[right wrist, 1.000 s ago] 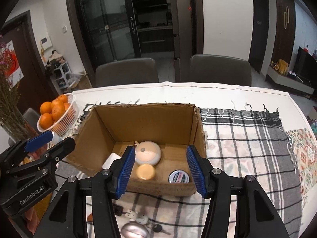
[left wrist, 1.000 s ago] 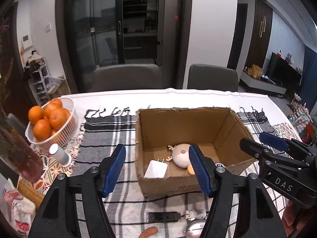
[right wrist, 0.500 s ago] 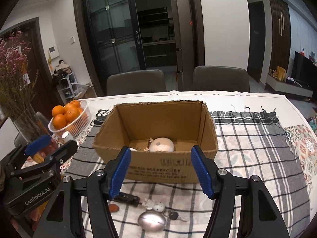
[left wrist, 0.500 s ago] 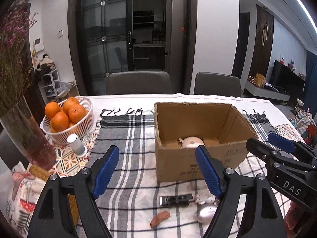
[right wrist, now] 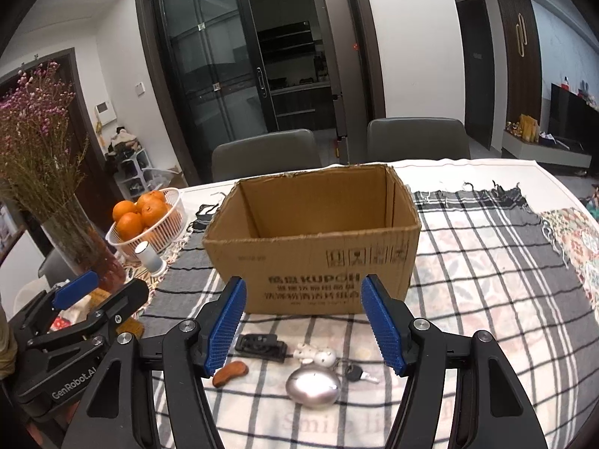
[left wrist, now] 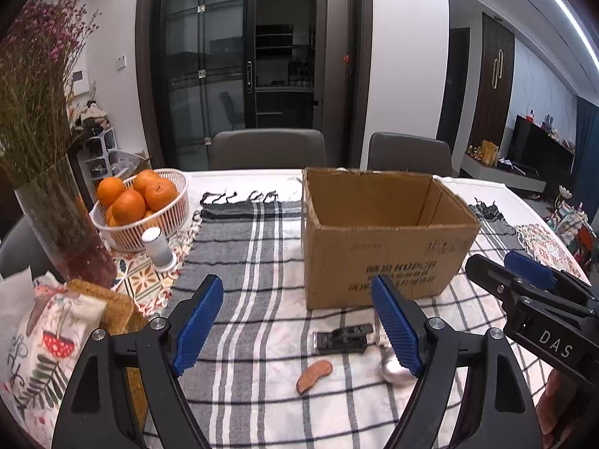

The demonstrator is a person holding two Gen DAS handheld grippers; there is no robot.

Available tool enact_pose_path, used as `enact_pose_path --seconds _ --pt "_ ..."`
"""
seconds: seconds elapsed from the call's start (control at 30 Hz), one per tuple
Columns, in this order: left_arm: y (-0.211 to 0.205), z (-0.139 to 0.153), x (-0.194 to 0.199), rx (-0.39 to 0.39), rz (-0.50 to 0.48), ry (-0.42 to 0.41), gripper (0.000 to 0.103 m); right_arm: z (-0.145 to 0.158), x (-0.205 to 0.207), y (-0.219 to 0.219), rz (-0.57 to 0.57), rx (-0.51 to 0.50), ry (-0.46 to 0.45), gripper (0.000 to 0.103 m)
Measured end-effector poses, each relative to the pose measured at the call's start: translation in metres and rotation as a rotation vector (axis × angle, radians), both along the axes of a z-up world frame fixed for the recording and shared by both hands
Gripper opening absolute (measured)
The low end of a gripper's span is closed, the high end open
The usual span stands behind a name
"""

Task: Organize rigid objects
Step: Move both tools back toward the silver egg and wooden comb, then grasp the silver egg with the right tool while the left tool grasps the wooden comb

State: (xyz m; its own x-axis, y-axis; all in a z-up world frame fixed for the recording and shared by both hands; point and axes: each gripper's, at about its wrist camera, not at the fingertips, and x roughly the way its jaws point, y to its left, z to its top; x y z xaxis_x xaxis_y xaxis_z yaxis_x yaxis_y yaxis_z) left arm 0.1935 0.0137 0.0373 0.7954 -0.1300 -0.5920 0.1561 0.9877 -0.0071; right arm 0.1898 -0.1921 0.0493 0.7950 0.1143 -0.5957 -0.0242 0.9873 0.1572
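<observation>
Here, one open cardboard box (right wrist: 312, 250) with rough torn rims and black print on its front wall stands on a checked woven cloth (right wrist: 486, 280) that covers the table (left wrist: 483, 187). In the right wrist view, five small rigid things lie on the cloth at 6 o'clock of the box, just beside its front wall. They are one black plastic clip (right wrist: 261, 345), one brown wooden bean-shaped piece (right wrist: 230, 372), one smooth silver metal oval (right wrist: 313, 387), one white figurine (right wrist: 314, 355) and one key with a black head (right wrist: 360, 376). The key lies at 3 o'clock of the oval; the clip lies at 9 o'clock of the figurine.

The right gripper (right wrist: 303, 327) hangs above these things, its two ribbed blue fingers (right wrist: 382, 327) spread wide with nothing between them. The left gripper (left wrist: 297, 329) hangs beside it, its own ribbed blue fingers (left wrist: 196, 327) also spread wide and empty; the silver oval is partly hidden behind its right finger.

At 9 o'clock of the box, well apart from it, one white slatted basket (left wrist: 149, 226) holds oranges (left wrist: 129, 205), about five in view. One white cylinder (left wrist: 157, 249) stands just in front of the basket. One glass vase (left wrist: 65, 230) of dried purple flowers stands at 8 o'clock. Two grey chairs (left wrist: 267, 147) stand at 12 o'clock, behind the table.
</observation>
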Motion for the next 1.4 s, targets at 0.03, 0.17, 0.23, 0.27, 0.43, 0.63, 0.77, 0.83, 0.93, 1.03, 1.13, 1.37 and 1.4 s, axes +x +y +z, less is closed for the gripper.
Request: enact_pose_path --seconds 0.03,0.17,0.23,0.27,0.43,0.63,0.77,0.83,0.93,1.03,1.13,1.37,1.4 --pt "0.001 -0.003 -0.003 -0.001 -0.002 -0.001 0.081 -0.002 -0.003 0.001 -0.001 -0.002 -0.004 0.065" --pt "0.005 -0.017 -0.015 0.003 -0.015 0.008 0.081 -0.014 -0.015 0.005 -0.006 -0.003 -0.014 0.065" --pt "0.005 -0.023 -0.019 0.013 -0.024 0.009 0.081 -0.019 -0.019 0.006 -0.006 -0.002 -0.013 0.065" --pt "0.006 -0.028 -0.022 0.016 -0.035 0.013 0.081 -0.025 -0.022 0.007 0.001 0.002 -0.005 0.065" --pt "0.006 -0.046 -0.031 0.052 -0.076 0.011 0.081 -0.044 -0.033 0.012 0.011 -0.008 0.018 0.065" --pt "0.009 -0.066 -0.036 0.07 -0.127 0.04 0.081 -0.064 -0.043 0.017 0.009 -0.013 0.048 0.065" --pt "0.009 -0.083 -0.034 0.078 -0.16 0.085 0.08 -0.083 -0.045 0.024 0.03 -0.034 0.098 0.065" --pt "0.01 -0.094 -0.03 0.081 -0.176 0.117 0.077 -0.093 -0.043 0.025 0.033 -0.045 0.126 0.065" --pt "0.009 -0.105 -0.024 0.081 -0.208 0.151 0.076 -0.104 -0.038 0.026 0.035 -0.057 0.156 0.065" --pt "0.006 -0.114 -0.017 0.088 -0.236 0.167 0.076 -0.115 -0.032 0.026 0.036 -0.05 0.191 0.065" --pt "0.003 -0.122 -0.01 0.107 -0.258 0.181 0.072 -0.125 -0.027 0.025 0.027 -0.047 0.213 0.065" --pt "0.001 -0.137 0.009 0.098 -0.31 0.214 0.07 -0.144 -0.012 0.022 0.015 -0.029 0.268 0.065" --pt "0.001 -0.138 0.011 0.094 -0.315 0.214 0.069 -0.147 -0.01 0.021 0.011 -0.024 0.276 0.066"
